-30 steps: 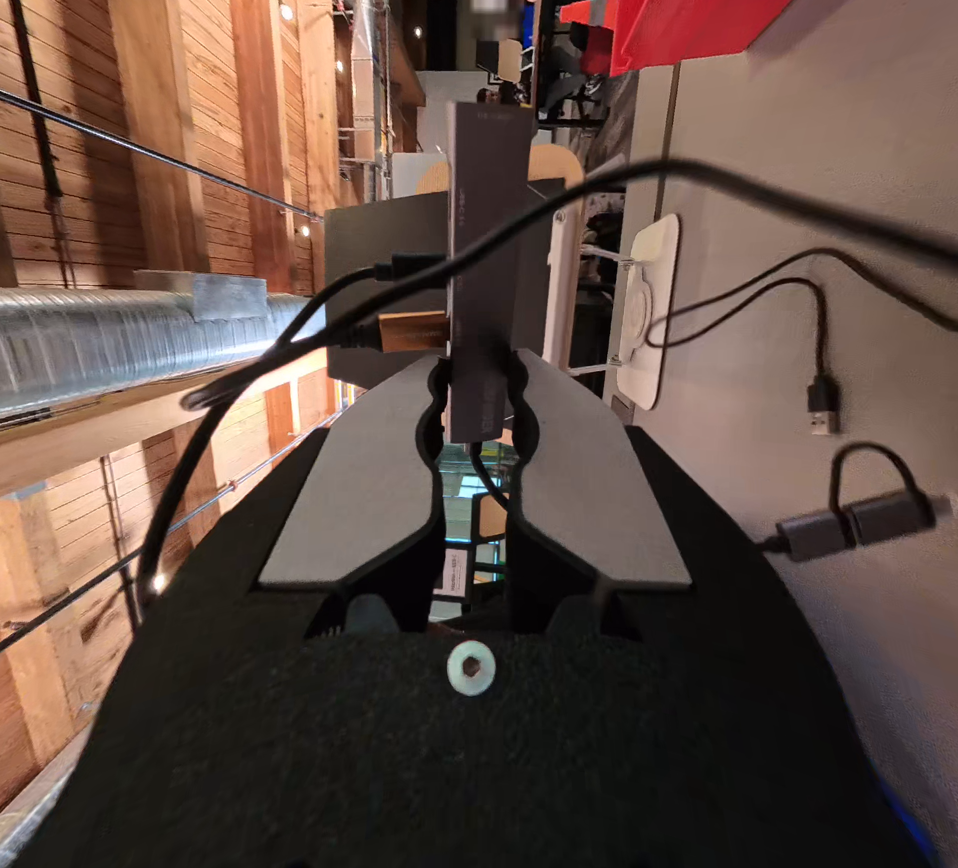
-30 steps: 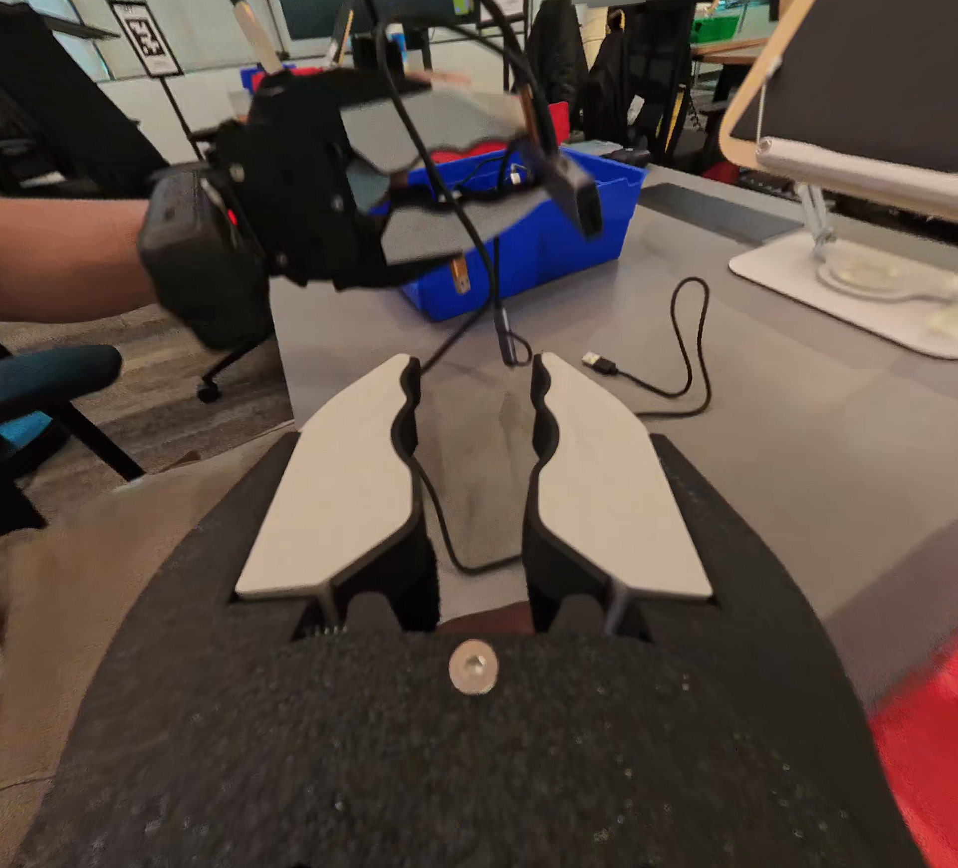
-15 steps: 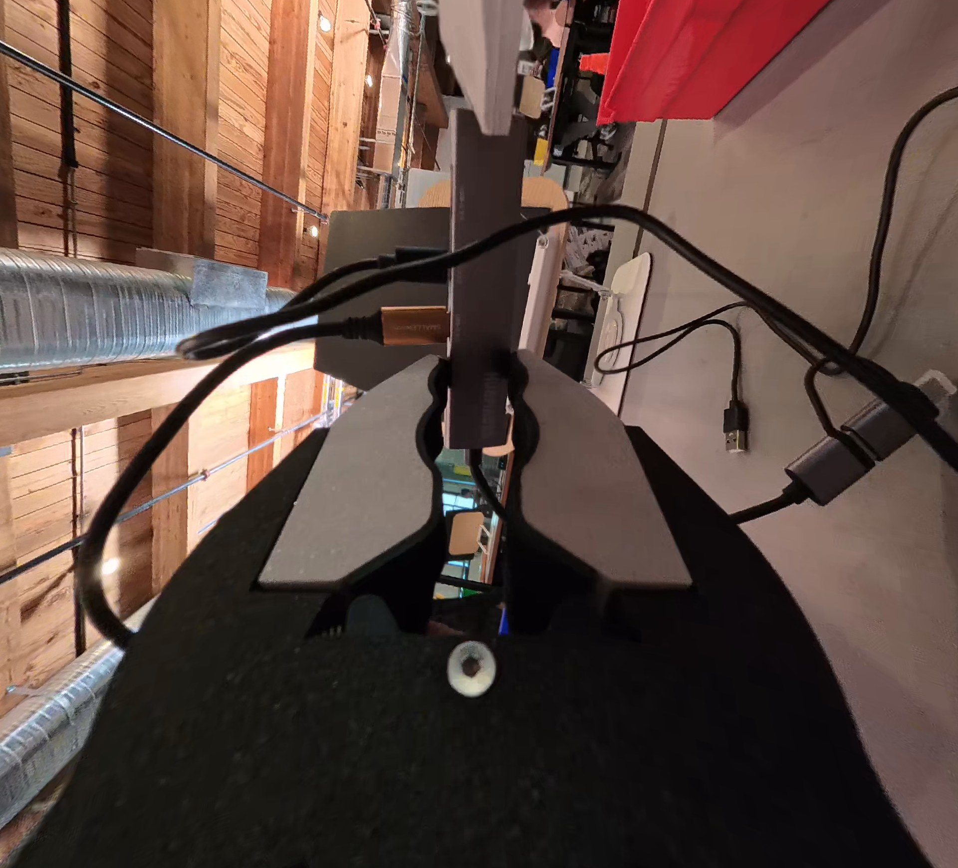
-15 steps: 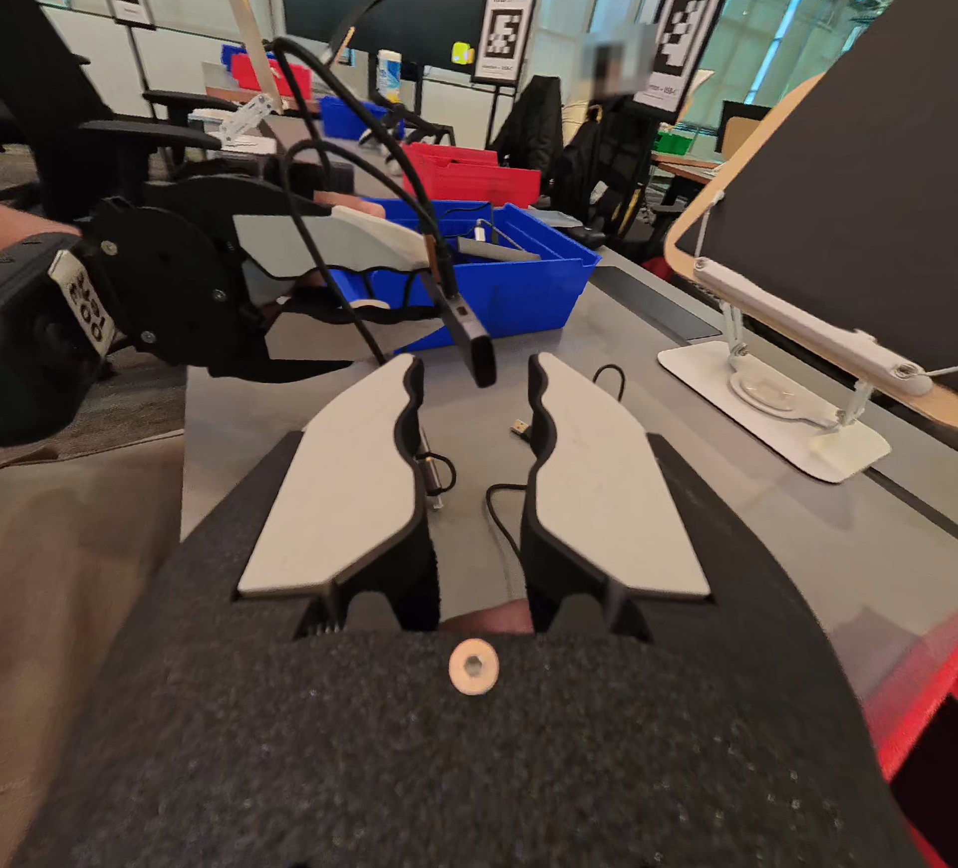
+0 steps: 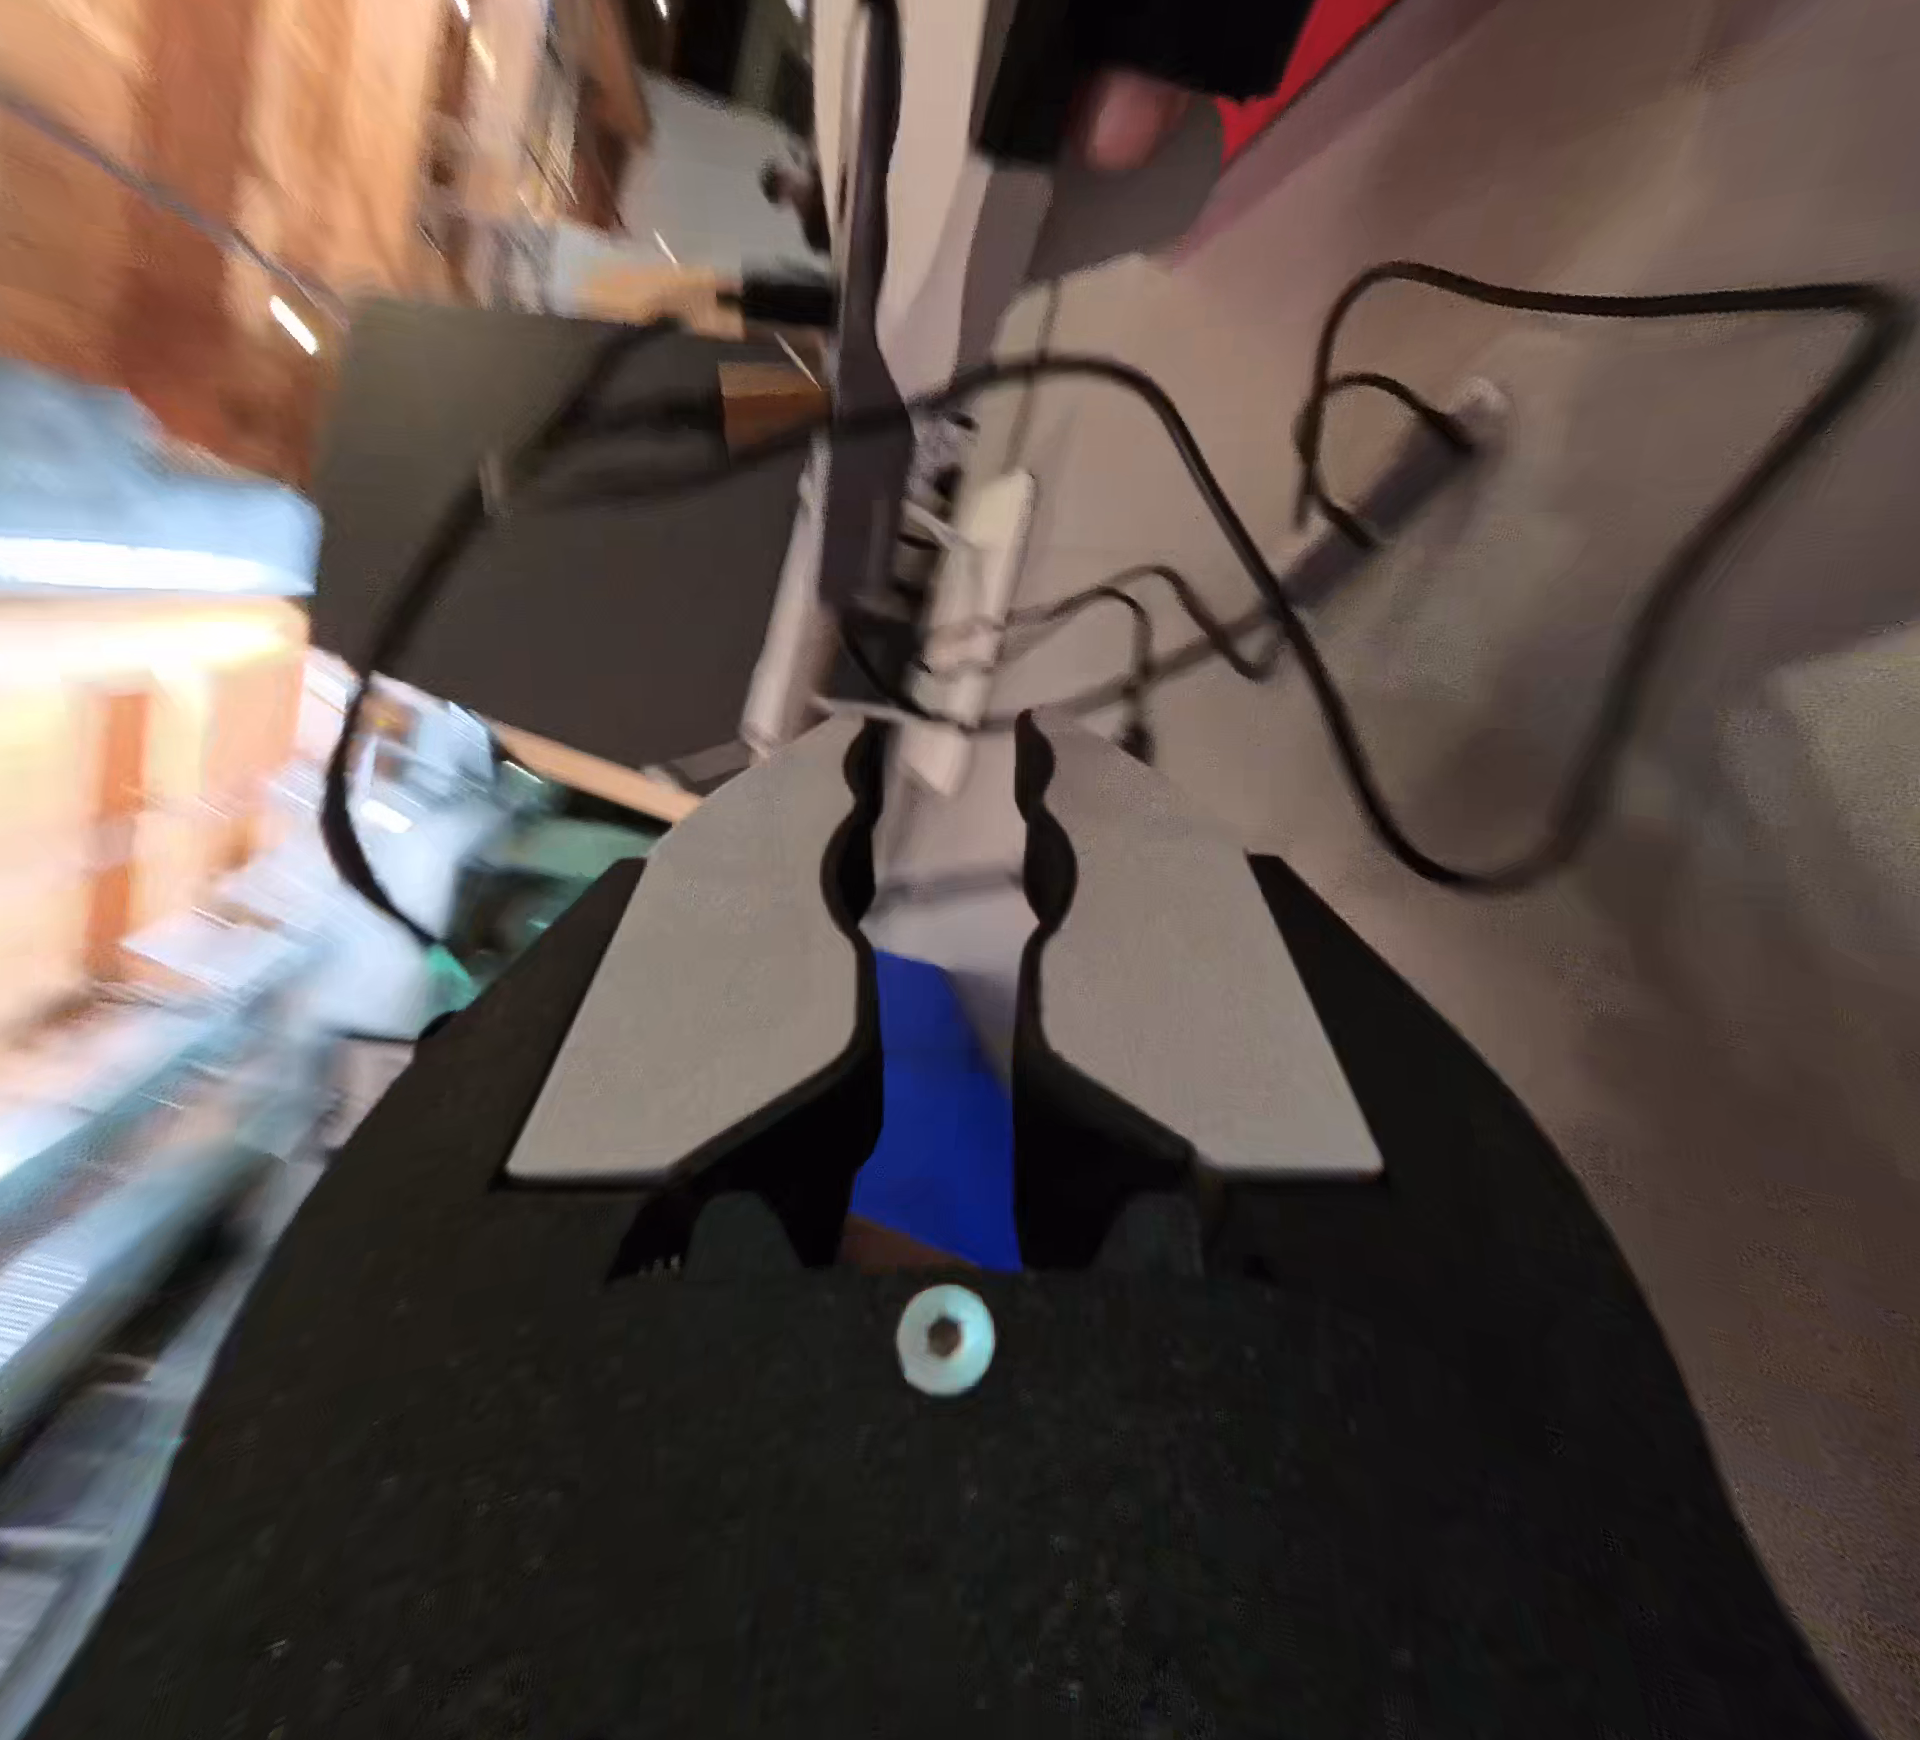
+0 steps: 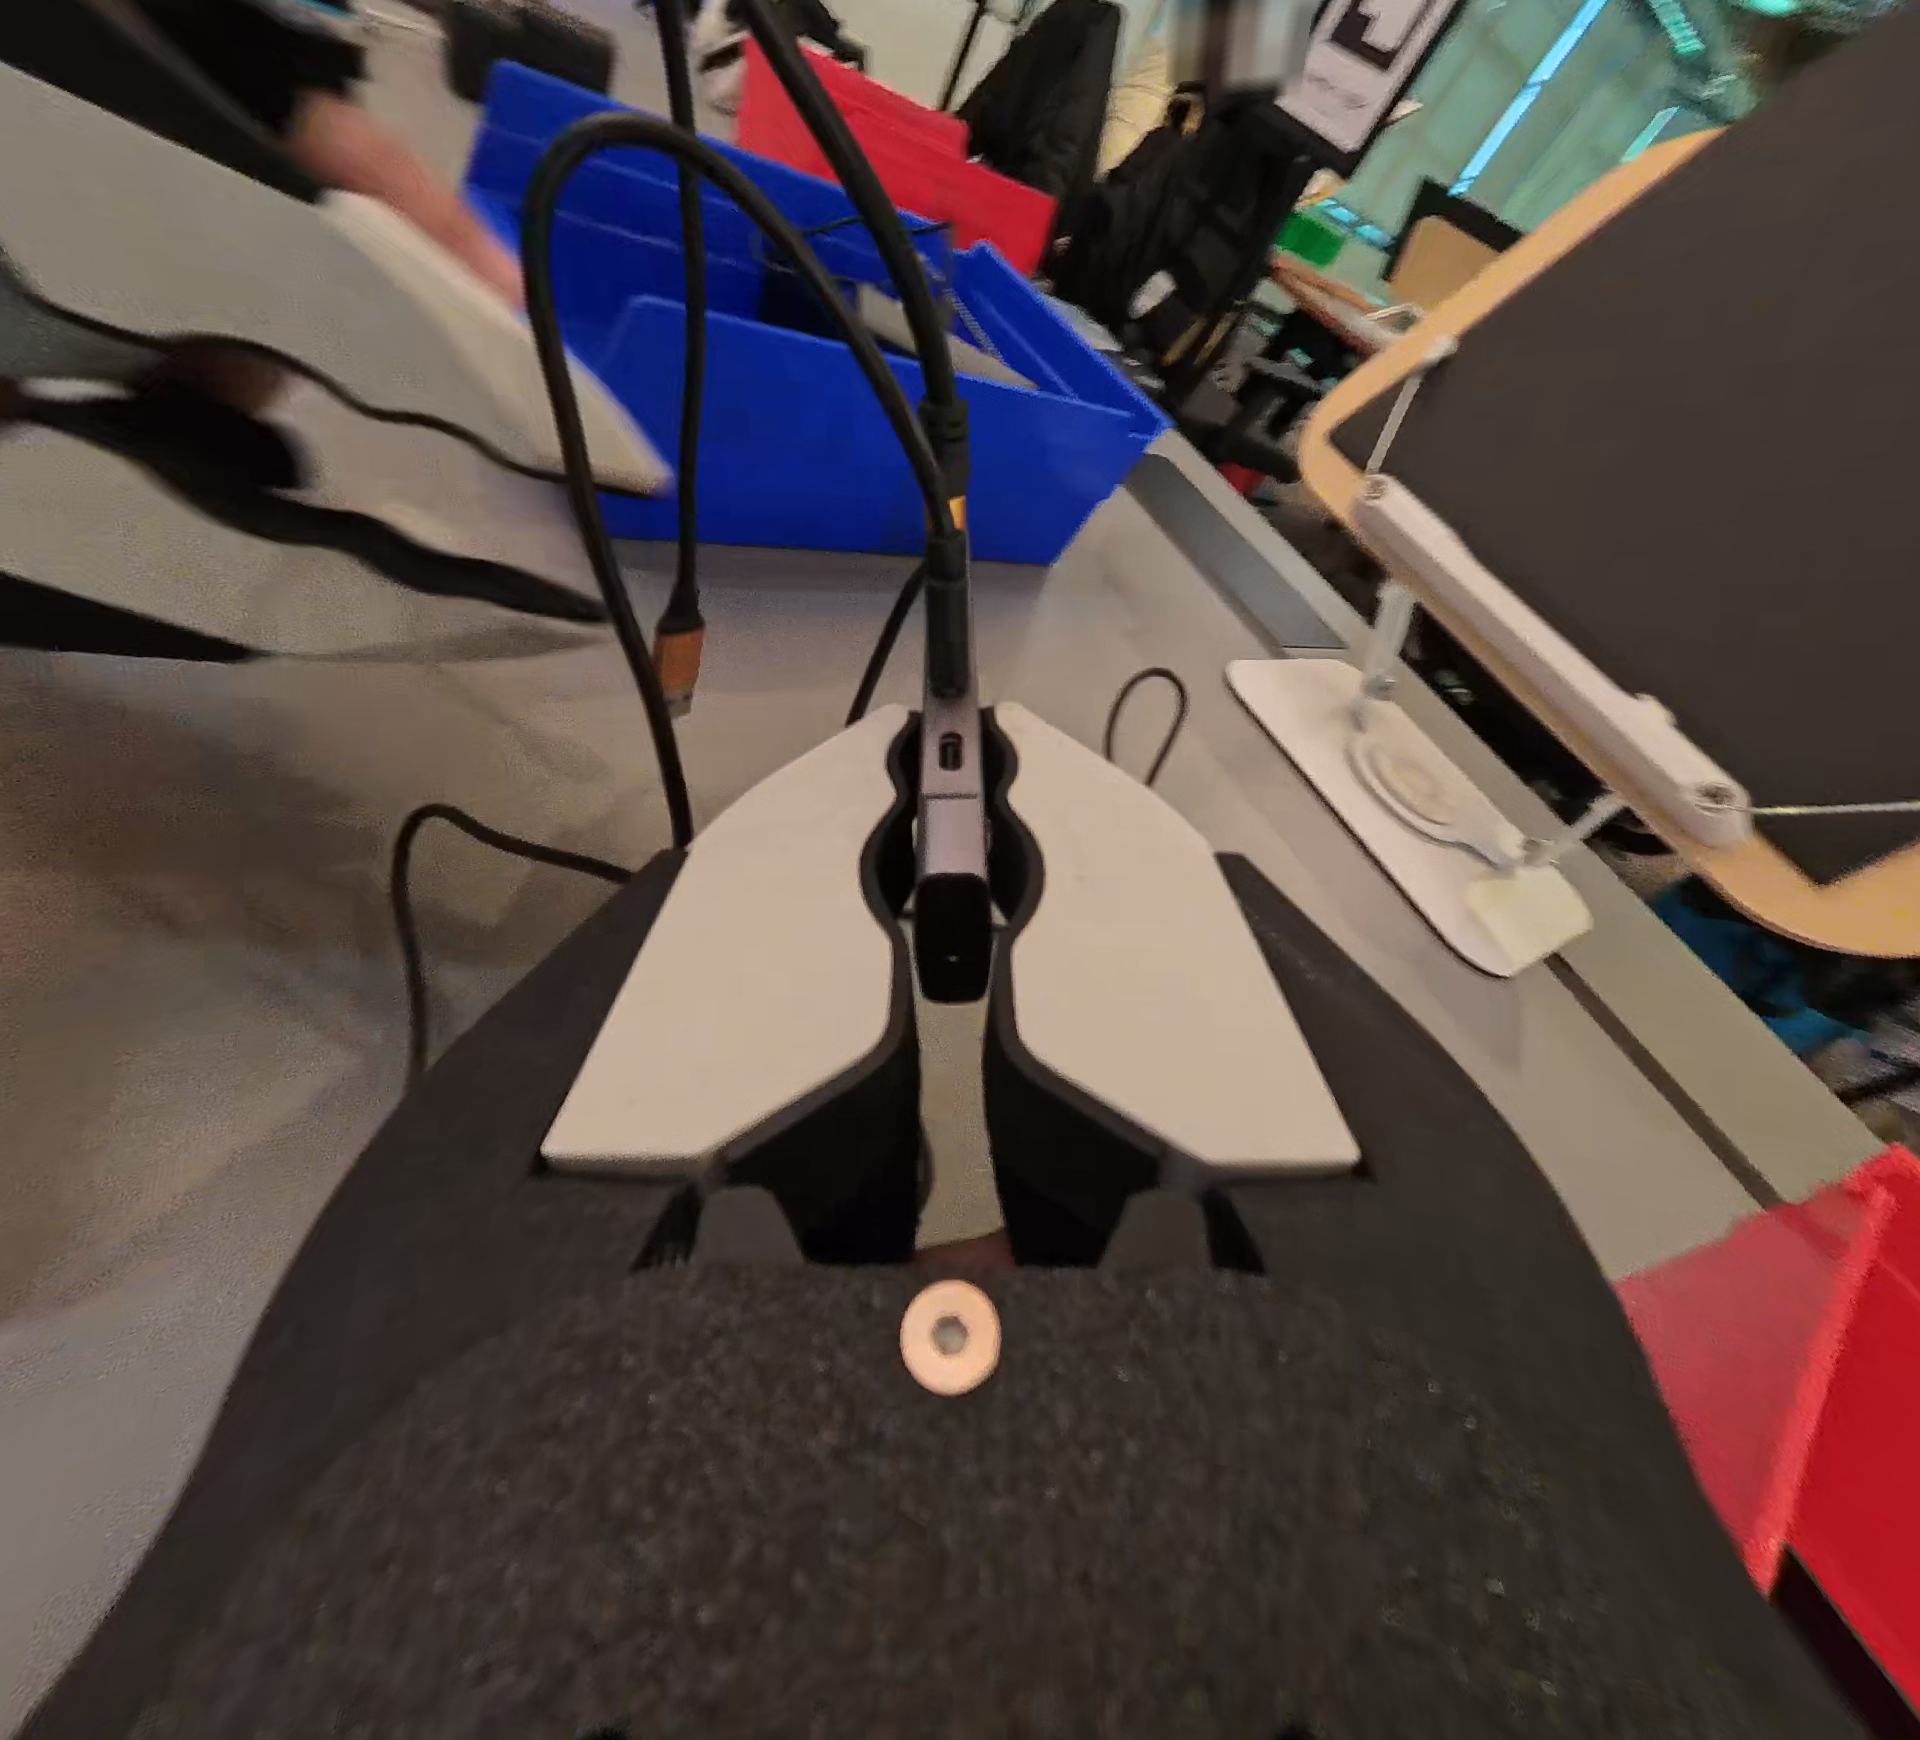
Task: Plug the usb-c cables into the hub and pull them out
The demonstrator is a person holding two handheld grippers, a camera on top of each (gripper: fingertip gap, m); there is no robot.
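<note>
Left gripper (image 5: 940, 740) stands with its jaws apart and nothing between them, tilted so that the grey table (image 5: 1683, 755) runs up the right of its view; that view is badly smeared, so finer detail there is uncertain. Ahead of it, the hub (image 5: 868, 485) appears as a dark slab reaching away toward the right gripper's pale fingers (image 5: 935, 132), though the blur makes this hard to confirm. Loose black cables (image 5: 1621, 308) lie in loops on the table beyond. Right gripper (image 6: 948, 724) is clamped on the hub (image 6: 948, 833), held edge-on and roughly level over the table (image 6: 1143, 610), the near end of the hub reaching back between the jaws. One black cable (image 6: 945, 620) is seated in the far end of the hub and arches up and away to the left. A second cable ends in an orange-sleeved plug (image 6: 677, 656), which hangs free just left of the hub and touches no port. At far left of this view a blurred pale finger (image 6: 468, 360) of the left gripper stands well clear of the hub. Judged step: the hub rests with the right gripper, one lead is in, and one is out. Next move calls for the free left gripper to close on a plug body, not the cord, and move it straight along the port axis while the right holds steady.
</note>
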